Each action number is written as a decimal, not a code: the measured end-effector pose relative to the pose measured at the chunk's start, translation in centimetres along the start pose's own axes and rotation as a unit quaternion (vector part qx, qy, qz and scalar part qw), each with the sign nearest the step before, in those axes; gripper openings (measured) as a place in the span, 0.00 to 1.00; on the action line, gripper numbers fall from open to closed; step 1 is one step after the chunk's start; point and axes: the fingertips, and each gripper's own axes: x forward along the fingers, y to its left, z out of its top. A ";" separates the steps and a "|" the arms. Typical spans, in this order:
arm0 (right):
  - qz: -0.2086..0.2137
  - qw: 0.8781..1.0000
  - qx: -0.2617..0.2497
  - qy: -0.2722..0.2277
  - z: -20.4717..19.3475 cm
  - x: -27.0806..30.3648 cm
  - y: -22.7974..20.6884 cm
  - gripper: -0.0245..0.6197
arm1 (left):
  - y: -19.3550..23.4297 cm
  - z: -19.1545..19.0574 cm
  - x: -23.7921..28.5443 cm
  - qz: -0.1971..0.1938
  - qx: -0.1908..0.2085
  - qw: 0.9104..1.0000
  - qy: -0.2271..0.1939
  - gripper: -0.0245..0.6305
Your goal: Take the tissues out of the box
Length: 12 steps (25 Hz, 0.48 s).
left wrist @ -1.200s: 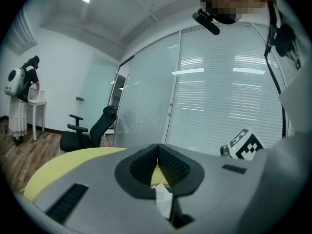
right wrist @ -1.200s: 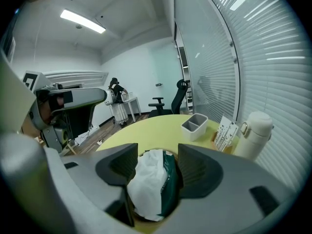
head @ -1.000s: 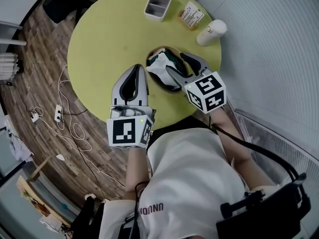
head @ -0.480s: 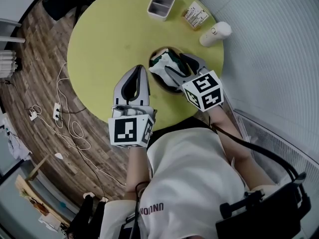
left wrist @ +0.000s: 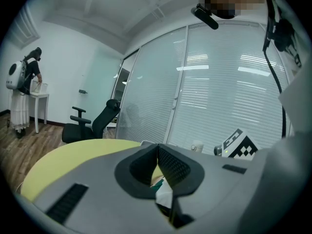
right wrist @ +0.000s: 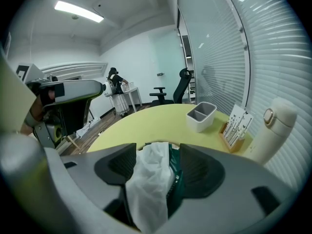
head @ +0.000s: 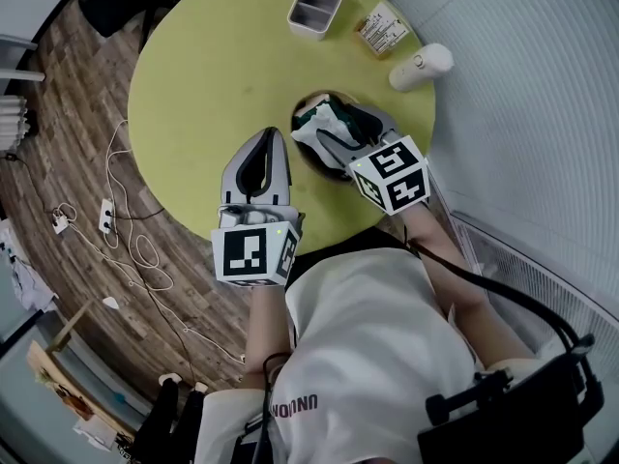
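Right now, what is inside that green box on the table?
A crumpled white tissue sticks up from the green box, between the right tool's jaws, which have just been opening. Tissue and tool cover whatever lies deeper.

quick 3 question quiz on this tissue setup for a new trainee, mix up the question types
1. Multiple choice: what stands between the jaws of the right gripper? A) white tissue B) bottle C) nothing
2. True or false: the left gripper has its jaws wide apart.
3. Fill in: the grey two-compartment bin stands on a round ___ table.
Key: 1 A; that gripper is open, its jaws have just been opening. 2 false; they are together, empty. 3 yellow-green.
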 end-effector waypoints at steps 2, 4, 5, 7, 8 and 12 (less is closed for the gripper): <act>0.001 1.000 -0.001 0.004 -0.1 0.2 0.1 0.47 | 0.0 -0.1 0.0 -0.002 -0.001 1.000 0.001 0.06; 0.000 1.000 -0.003 0.007 -0.2 0.4 0.0 0.47 | 0.1 -0.1 0.1 -0.003 -0.003 1.000 0.004 0.06; -0.001 1.000 -0.003 0.008 -0.2 0.5 0.0 0.47 | 0.1 -0.2 0.1 -0.004 -0.004 1.000 0.004 0.06; -0.003 1.000 -0.004 0.010 -0.3 0.7 0.0 0.47 | 0.2 -0.4 0.0 -0.003 -0.005 1.000 0.005 0.06; -0.004 1.000 -0.003 0.010 -0.4 0.8 0.0 0.48 | 0.3 -0.5 -0.1 -0.003 -0.006 1.000 0.006 0.06; -0.005 1.000 -0.003 0.016 -0.7 1.1 0.2 0.48 | 0.5 -0.8 -0.2 -0.003 -0.008 1.000 0.009 0.06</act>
